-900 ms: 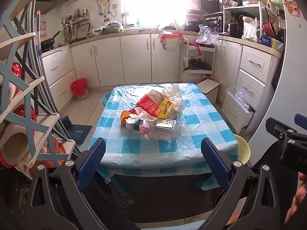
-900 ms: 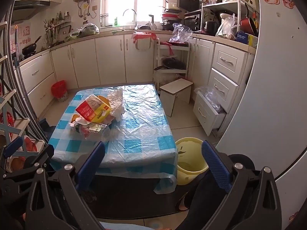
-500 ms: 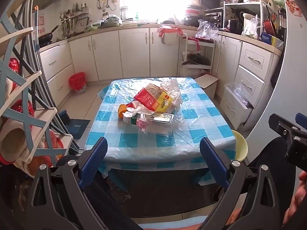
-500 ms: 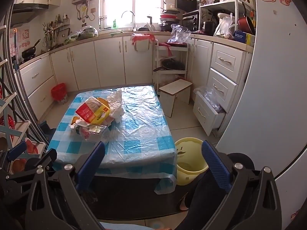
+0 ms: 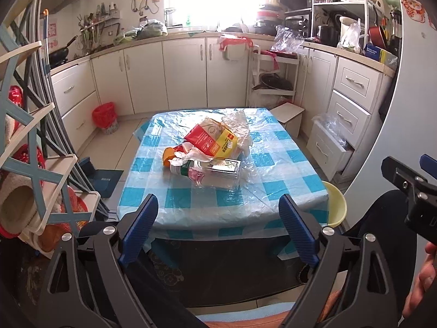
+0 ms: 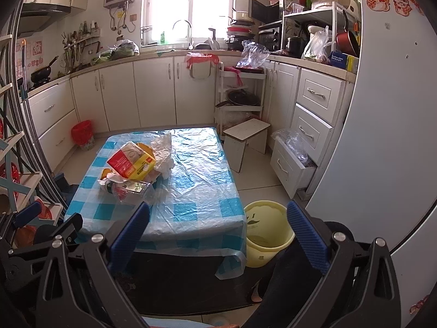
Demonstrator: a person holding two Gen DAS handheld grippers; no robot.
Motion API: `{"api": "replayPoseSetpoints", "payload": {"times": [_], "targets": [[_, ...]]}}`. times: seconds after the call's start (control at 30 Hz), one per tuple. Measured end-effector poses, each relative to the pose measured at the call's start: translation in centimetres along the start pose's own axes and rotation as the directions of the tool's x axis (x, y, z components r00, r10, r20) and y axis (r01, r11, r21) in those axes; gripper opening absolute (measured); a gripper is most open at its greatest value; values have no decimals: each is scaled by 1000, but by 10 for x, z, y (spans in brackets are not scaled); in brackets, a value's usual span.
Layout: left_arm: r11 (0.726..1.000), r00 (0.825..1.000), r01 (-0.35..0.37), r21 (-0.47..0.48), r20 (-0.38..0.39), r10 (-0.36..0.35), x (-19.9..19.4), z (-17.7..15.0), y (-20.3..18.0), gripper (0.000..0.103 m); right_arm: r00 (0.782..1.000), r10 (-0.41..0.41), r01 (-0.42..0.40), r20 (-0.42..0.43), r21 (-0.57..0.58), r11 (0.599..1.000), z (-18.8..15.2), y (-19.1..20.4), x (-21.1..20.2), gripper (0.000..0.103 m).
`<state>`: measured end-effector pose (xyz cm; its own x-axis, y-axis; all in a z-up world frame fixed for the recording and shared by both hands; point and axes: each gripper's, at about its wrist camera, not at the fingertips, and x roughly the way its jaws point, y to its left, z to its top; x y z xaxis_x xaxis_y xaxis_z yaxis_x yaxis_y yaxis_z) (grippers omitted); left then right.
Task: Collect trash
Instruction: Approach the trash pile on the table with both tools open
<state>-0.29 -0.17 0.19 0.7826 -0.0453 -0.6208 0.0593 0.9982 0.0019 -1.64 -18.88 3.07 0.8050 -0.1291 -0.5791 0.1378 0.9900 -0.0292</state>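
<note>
A heap of trash lies on the low table (image 5: 286, 175) with the blue checked cloth: a red and yellow carton (image 5: 211, 139) (image 6: 131, 161), a clear plastic bottle (image 5: 210, 170) (image 6: 128, 188), crumpled white plastic (image 5: 237, 125) (image 6: 164, 150) and an orange piece (image 5: 168, 155). A yellow bin (image 6: 269, 232) (image 5: 337, 205) stands on the floor by the table's near right corner. My left gripper (image 5: 218, 228) hangs open well short of the table, nothing between its blue pads. My right gripper (image 6: 218, 235) is open too, above the table's near edge, empty.
White kitchen cabinets run along the back and right walls, with one low drawer (image 6: 292, 161) pulled out. A small white stool (image 6: 245, 136) sits behind the table. A red bin (image 5: 105, 114) stands at the left cabinets. A rack of shelves (image 5: 35, 164) crowds the left side.
Both views have tilted slightly, so the table and trash sit a little higher in the frames. Both grippers stay open and empty.
</note>
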Motion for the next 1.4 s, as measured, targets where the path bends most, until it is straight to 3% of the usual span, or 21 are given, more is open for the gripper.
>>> {"api": "replayPoseSetpoints", "payload": {"times": [0.17,0.4,0.7,1.4], "targets": [[1000,1000,-4,17,16,4,3,4,-5,93,1000,17,-17,-10,17,1000,1,-6,11,96],[999,999,-22,39,25,22,13,8,-10,94,999,35,-34,-34,44,998,2,-7,33,96],[1000,1000,-20,0,-6,20,42,14,5,95,997,46,-46,-68,12,999,5,9,56,96],[999,1000,-25,-23,6,26,35,13,11,95,997,49,-50,-56,-18,999,7,17,49,97]]}}
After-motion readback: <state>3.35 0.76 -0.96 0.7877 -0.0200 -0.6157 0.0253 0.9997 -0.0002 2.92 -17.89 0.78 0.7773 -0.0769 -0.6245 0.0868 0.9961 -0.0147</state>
